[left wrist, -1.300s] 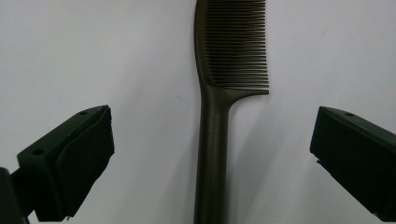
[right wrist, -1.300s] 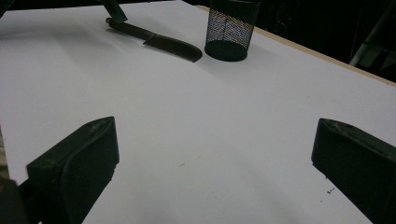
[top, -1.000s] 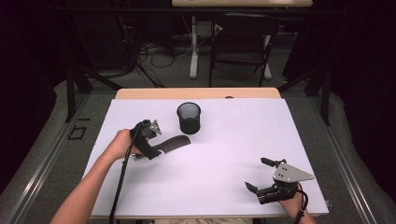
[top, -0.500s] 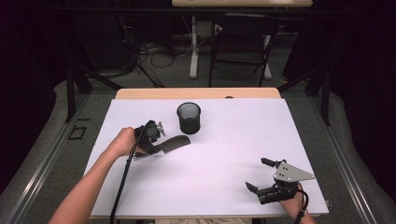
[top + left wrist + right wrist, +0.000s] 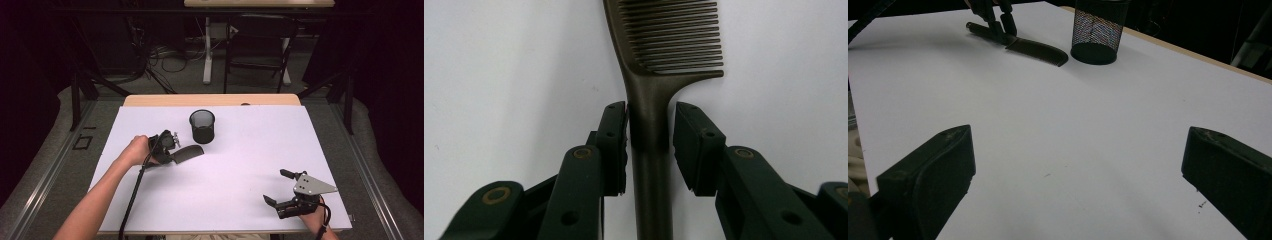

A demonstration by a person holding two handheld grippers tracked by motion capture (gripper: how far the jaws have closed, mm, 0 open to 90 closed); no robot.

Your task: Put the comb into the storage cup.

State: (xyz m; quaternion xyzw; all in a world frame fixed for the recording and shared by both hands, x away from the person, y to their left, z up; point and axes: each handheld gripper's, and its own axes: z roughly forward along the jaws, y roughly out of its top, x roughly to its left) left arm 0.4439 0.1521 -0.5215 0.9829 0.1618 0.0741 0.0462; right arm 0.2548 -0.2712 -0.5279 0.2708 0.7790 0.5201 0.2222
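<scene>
On the left of the white worktop [image 5: 225, 200], the left gripper [image 5: 172, 150] straddles the handle of a dark comb [image 5: 187, 153] that lies flat, teeth end toward the mesh cup [image 5: 202, 126] just beyond it. In the left gripper view the jaws have just been closing on the handle: the left pad touches it, while a thin gap seems to remain at the right pad, so the comb [image 5: 651, 100] is between them but not yet clamped, as far as can be told. Well apart, near the front right edge, the right gripper [image 5: 282, 192] rests with its jaws spread wide and nothing between them.
</scene>
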